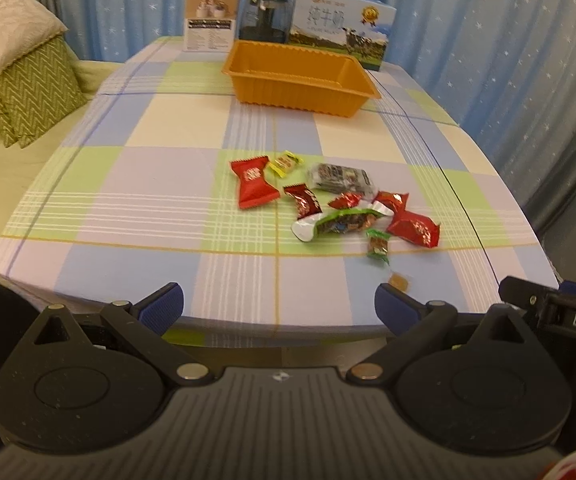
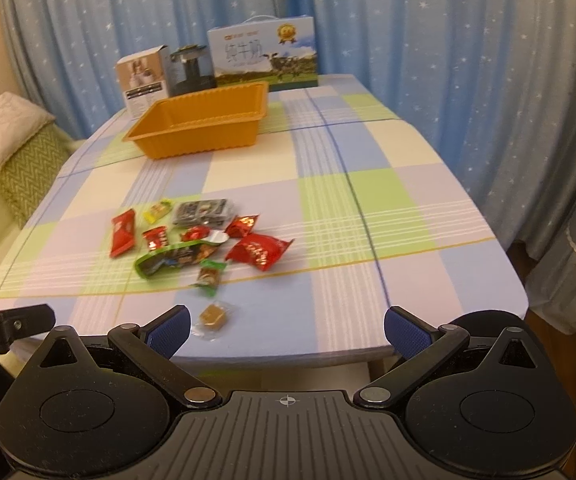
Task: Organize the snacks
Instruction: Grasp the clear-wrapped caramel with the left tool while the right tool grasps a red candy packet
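Observation:
Several wrapped snacks lie in a loose heap on the checked tablecloth: a big red packet (image 1: 252, 182) (image 2: 122, 232), a long green packet (image 1: 341, 222) (image 2: 172, 261), a dark packet (image 1: 341, 178) (image 2: 202, 212), another red packet (image 1: 413, 228) (image 2: 258, 251), a small green sweet (image 1: 377, 246) (image 2: 209, 276) and a clear-wrapped brown sweet (image 1: 399, 280) (image 2: 212, 317) nearest the front edge. An empty orange tray (image 1: 299, 78) (image 2: 200, 122) stands farther back. My left gripper (image 1: 279, 306) hangs open at the table's near edge, nothing between its fingers. My right gripper (image 2: 286, 332) is likewise open and empty, with the brown sweet just beyond its left fingertip.
Behind the tray stand a milk carton box (image 1: 341, 26) (image 2: 264, 56), a dark kettle (image 1: 264, 16) (image 2: 190, 68) and a small white box (image 1: 211, 16) (image 2: 144, 80). Blue star curtains hang behind. A sofa with green cushions (image 1: 34, 88) (image 2: 24, 168) is on the left.

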{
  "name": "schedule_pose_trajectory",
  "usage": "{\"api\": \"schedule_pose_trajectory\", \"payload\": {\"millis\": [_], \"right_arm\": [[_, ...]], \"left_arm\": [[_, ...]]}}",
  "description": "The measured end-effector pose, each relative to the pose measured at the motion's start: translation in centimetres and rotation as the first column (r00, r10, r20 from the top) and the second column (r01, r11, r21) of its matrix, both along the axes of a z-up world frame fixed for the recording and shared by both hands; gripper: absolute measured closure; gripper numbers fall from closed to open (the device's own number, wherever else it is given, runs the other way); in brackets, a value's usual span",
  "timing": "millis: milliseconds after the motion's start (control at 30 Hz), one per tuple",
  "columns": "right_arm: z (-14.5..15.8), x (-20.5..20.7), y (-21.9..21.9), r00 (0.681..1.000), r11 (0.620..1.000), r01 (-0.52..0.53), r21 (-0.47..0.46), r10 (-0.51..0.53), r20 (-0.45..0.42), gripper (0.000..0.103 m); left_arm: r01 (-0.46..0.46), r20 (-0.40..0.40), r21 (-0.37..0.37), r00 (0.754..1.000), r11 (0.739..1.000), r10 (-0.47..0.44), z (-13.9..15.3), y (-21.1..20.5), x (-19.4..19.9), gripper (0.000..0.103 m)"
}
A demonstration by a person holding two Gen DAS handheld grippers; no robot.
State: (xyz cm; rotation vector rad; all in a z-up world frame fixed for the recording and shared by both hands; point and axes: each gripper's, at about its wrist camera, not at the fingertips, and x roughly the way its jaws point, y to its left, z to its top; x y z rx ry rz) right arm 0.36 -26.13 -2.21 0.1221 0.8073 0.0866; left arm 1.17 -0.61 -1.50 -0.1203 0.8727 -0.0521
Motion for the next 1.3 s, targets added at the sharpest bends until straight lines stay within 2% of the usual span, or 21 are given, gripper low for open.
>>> {"api": "schedule_pose_trajectory", "payload": {"millis": [200, 333, 433, 533, 633, 800, 867, 1133, 1200, 1300], "right_arm": [[-1.1, 0.5, -1.1, 1.000, 1.000, 0.023, 0.008, -0.023, 0.003, 0.001], [-1.5, 1.2, -1.7, 1.000, 1.000, 0.028, 0.013, -0.028, 0.009, 0.001], [-1.8, 1.8, -2.2, 1.000, 0.999, 0.019, 0.028, -0.019, 0.011, 0.016], [-2.1, 2.5, -2.5, 1.000, 0.999, 0.020, 0.035, -0.020, 0.011, 0.019], [-2.4, 3.1, -2.9, 1.000, 0.999, 0.029, 0.041, -0.029, 0.011, 0.021], [-2.8, 3.8, -3.4, 0.999, 0.997, 0.040, 0.063, -0.041, 0.000, 0.021], [-3.0, 4.0, -3.5, 0.999, 0.997, 0.046, 0.068, -0.046, -0.006, 0.021], [-3.6, 4.5, -4.0, 0.998, 0.995, 0.059, 0.085, -0.057, -0.031, 0.021], [-3.8, 4.7, -3.9, 0.998, 0.995, 0.058, 0.087, -0.055, -0.036, 0.021], [-3.9, 5.0, -3.7, 0.998, 0.995, 0.050, 0.089, -0.046, -0.040, 0.021]], "left_arm": [[0.091, -0.039, -0.027, 0.995, 0.996, -0.092, -1.7, -1.3, 1.9, 0.010], [0.183, -0.046, -0.038, 0.982, 0.982, -0.185, -2.3, -3.0, 3.8, 0.014], [0.262, -0.057, -0.038, 0.963, 0.964, -0.264, -2.9, -4.3, 5.2, 0.016], [0.336, -0.074, -0.030, 0.938, 0.941, -0.338, -3.8, -5.7, 6.3, 0.019], [0.389, -0.056, -0.014, 0.919, 0.921, -0.390, -5.0, -6.8, 6.9, 0.024], [0.439, -0.052, 0.008, 0.898, 0.899, -0.438, -7.2, -8.2, 7.6, 0.059], [0.459, -0.050, 0.029, 0.888, 0.888, -0.458, -7.8, -8.9, 7.7, 0.067], [0.491, -0.051, 0.066, 0.871, 0.869, -0.489, -9.1, -10.6, 8.0, 0.076], [0.492, -0.041, 0.080, 0.871, 0.867, -0.490, -9.2, -10.7, 8.0, 0.082], [0.482, -0.035, 0.082, 0.876, 0.872, -0.481, -9.1, -10.5, 8.0, 0.084]]}}
